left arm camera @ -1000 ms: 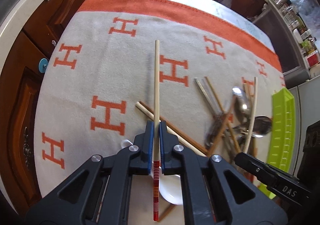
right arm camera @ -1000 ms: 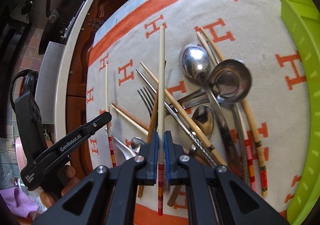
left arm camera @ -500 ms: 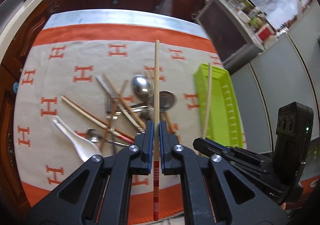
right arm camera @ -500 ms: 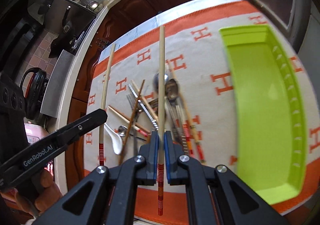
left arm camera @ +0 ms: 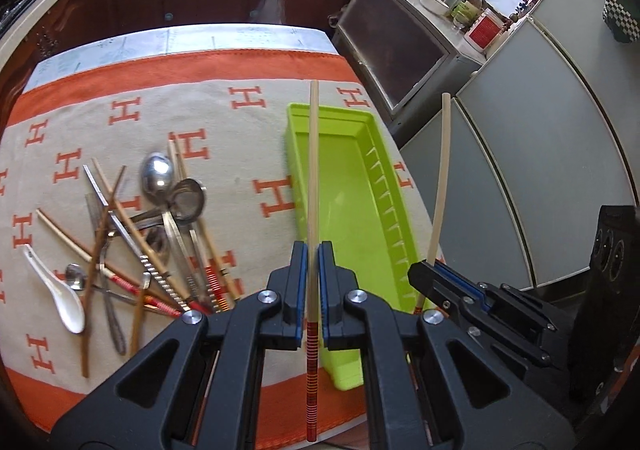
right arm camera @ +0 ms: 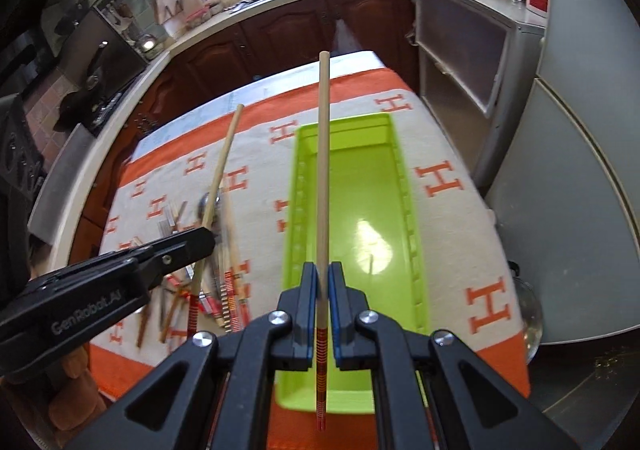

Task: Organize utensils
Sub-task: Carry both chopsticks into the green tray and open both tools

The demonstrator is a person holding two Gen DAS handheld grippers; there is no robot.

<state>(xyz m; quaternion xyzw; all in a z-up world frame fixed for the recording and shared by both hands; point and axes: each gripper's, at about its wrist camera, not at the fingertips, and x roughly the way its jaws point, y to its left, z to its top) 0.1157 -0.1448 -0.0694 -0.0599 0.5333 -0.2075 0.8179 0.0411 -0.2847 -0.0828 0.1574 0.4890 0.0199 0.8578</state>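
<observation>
While the left gripper [left arm camera: 312,264] looks down its own fingers, its jaws are closed to a narrow slit on one pale chopstick [left arm camera: 311,185], whose red-banded end sticks out behind the pads. That stick lies in line with the near left edge of the single lime-green tray [left arm camera: 352,185], which rests on the cream cloth [left arm camera: 240,153] with orange H marks covering the desk. At the right edge of this view the right gripper [left arm camera: 430,278] shows side-on, clamping a second chopstick [left arm camera: 440,177] that rises over the tray's right rim. Left of the tray sits one loose heap of cutlery [left arm camera: 160,242]: two large metal spoons are plain, one white ceramic spoon [left arm camera: 60,290] lies at its left, and several chopsticks and metal handles cross too thickly to count.

In the right wrist view, the right gripper [right arm camera: 323,282] has its jaws pinched on its chopstick [right arm camera: 323,169], held above the tray [right arm camera: 360,209] near its left wall and running along its length. The left gripper [right arm camera: 200,242] enters from the left with its own chopstick [right arm camera: 222,165] angled above the cloth, over the heap [right arm camera: 216,274]. The tray's floor shows only a glare patch.
</observation>
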